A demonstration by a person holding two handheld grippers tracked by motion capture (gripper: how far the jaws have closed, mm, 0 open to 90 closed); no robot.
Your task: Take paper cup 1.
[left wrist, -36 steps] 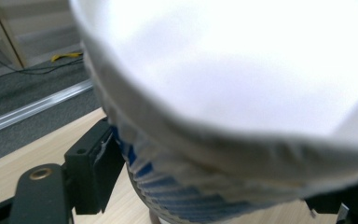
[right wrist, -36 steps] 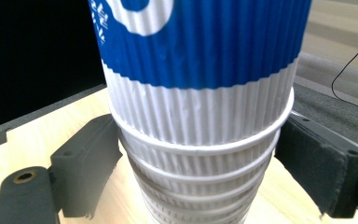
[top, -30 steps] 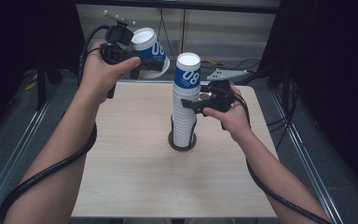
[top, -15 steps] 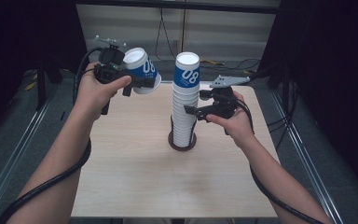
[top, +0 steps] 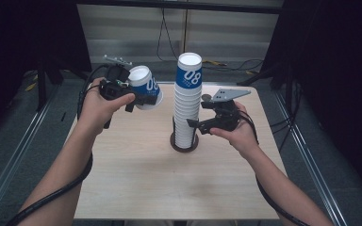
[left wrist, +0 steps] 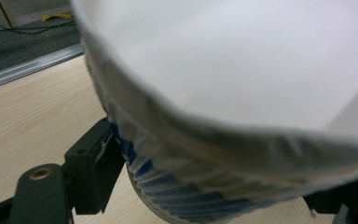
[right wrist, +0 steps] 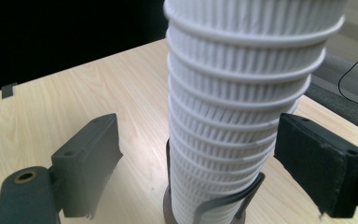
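Landmark: the tall stack of cups (top: 187, 101) standing in a dark holder (top: 184, 142) near the middle of the table (top: 136, 183).

Loose cup: a blue-and-white cup (top: 144, 87) is held off the table to the left of the stack, tipped on its side with its open mouth turned up and back toward the person.

Left gripper: the left gripper (top: 139, 98) pinches that cup across its ribbed wall; in the left gripper view the paper is visibly creased where a black pad (left wrist: 95, 163) bears on it.

Right gripper: the right gripper (top: 193, 126) sits just right of the stack, low down near the holder. Its jaws are spread, one on each side of the stack (right wrist: 242, 107), and neither pad looks to be touching the cups.

Just changed: the loose cup has come down from high and far left of the stack to roughly level with the stack's upper part, and nearer to it. Its mouth has swung round from facing away to facing up.

Versus the earliest picture: the right gripper has dropped from the stack's upper half to near its base.

Meaning: I'd judge one cup is freshly separated and being carried off, while the right side readies to steady the stack.

Still open: the cup is not yet set down anywhere.
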